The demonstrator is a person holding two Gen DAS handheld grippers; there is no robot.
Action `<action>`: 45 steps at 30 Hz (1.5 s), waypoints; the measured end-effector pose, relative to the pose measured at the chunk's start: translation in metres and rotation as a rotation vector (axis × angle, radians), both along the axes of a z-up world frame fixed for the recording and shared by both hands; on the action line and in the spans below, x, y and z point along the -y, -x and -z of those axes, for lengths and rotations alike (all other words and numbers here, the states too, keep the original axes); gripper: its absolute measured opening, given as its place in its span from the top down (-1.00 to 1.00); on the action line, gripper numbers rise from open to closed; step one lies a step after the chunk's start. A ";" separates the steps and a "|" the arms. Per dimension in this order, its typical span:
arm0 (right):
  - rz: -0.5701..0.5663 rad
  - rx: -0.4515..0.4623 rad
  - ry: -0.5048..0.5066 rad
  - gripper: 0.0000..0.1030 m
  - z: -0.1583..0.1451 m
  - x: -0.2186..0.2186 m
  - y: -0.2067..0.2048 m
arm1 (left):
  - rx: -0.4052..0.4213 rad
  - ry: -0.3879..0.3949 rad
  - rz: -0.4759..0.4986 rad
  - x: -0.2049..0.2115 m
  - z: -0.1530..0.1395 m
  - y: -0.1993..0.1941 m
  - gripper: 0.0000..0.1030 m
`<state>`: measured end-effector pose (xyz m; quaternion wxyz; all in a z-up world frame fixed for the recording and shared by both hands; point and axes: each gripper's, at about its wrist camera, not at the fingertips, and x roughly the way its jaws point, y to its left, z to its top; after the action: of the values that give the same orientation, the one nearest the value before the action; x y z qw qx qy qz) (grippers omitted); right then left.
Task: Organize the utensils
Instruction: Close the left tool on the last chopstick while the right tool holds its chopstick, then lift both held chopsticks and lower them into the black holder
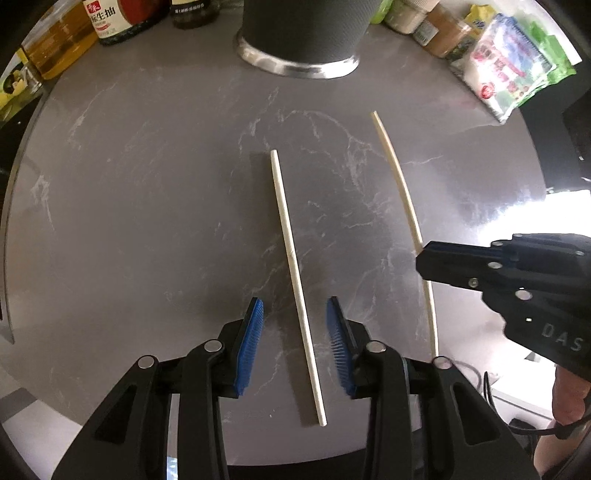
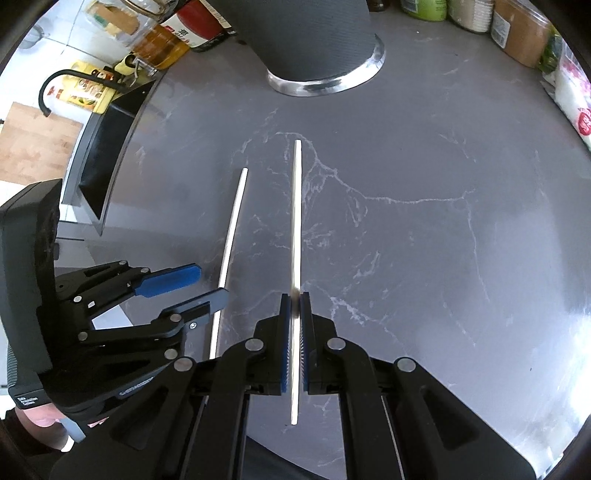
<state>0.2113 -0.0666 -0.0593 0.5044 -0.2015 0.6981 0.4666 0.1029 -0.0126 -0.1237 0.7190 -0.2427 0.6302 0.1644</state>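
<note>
Pale chopstick (image 1: 295, 280) light, stiff, slick; lies between pads of part-open left claw (image 1: 295, 347), untouched. Grip mid-shaft. Right claw (image 2: 295, 325) clamped on second chopstick (image 2: 296, 221).

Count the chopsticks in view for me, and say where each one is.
2. One chopstick lies on the grey countertop, between the left gripper's open jaws, untouched. The other chopstick is clamped in the right gripper. The dark holder may hide more.

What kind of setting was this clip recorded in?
Most likely a home kitchen counter: a grey marbled countertop lined with a soy sauce bottle, a cooking oil bottle and spice jars, with chopsticks being sorted near a dark utensil holder.
</note>
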 end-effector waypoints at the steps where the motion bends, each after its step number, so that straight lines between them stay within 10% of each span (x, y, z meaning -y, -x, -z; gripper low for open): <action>1: -0.003 -0.002 -0.002 0.89 -0.001 0.004 -0.002 | -0.009 -0.002 -0.004 0.002 0.002 -0.002 0.37; 17: -0.024 -0.032 -0.036 0.89 -0.004 0.016 -0.017 | -0.144 -0.063 0.011 -0.001 0.010 -0.027 0.93; 45: 0.063 -0.021 -0.055 0.89 -0.026 0.019 -0.005 | 0.001 -0.075 0.144 -0.017 -0.049 -0.011 0.93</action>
<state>0.2158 -0.0861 -0.0329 0.5168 -0.1606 0.6961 0.4718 0.1138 0.0044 -0.0749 0.7377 -0.1696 0.6391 0.1360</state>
